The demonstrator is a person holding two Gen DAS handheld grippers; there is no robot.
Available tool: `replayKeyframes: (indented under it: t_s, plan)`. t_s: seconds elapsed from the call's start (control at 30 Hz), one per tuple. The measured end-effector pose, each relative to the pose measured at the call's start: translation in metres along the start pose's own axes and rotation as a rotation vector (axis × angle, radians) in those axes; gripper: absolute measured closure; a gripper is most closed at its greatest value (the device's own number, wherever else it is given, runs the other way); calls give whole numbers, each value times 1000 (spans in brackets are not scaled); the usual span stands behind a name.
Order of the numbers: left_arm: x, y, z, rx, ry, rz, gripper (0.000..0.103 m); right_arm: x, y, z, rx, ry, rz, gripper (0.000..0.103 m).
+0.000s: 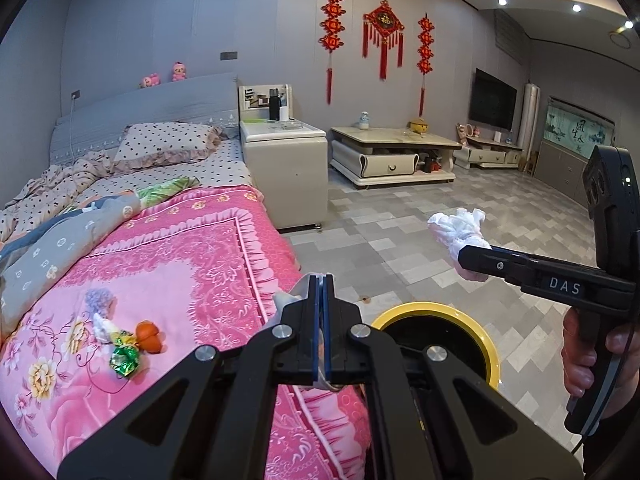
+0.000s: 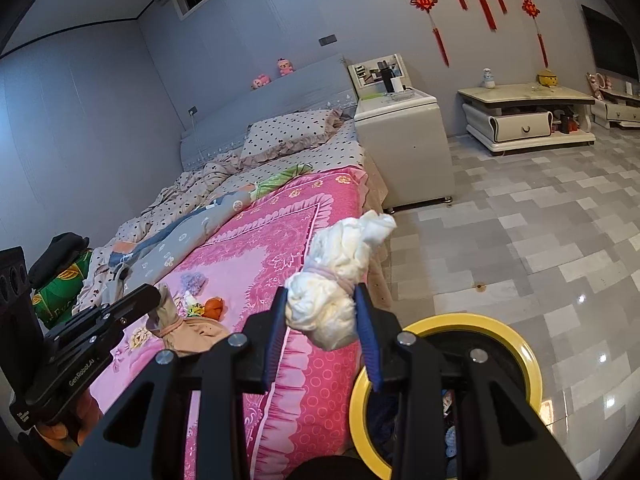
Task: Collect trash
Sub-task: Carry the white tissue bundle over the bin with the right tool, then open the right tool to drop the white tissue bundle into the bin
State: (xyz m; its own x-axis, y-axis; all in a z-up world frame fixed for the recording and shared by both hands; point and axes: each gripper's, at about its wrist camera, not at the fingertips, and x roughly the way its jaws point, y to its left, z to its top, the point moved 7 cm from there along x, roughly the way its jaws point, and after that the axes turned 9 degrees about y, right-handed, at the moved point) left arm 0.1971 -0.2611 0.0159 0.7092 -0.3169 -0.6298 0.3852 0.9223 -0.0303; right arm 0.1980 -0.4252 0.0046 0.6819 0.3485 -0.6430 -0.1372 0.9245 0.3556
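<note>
beside the pink floral bed, above the yellow-rimmed round trash bin, the right gripper has its jaws clenched on a crumpled white tissue wad; the left gripper pinches a thin beige cloth-like scrap, jaws fully closed.

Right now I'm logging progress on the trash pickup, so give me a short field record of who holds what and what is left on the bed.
right hand-held gripper: shut on white tissue wad, above the bed edge near the bin
left hand-held gripper: shut on beige crumpled bag
bin: yellow-rimmed, on the floor beside the bed, already holding some items
left on pink blanket: orange peel, green wrapper, purple and white scraps
</note>
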Motion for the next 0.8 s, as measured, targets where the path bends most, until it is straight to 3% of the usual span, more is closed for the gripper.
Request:
replayKeyframes:
  t_s: [0.8]
  plan:
    - [139,-80,-22,42,195,-108,103,25,-109,-51,205,83,-172,71]
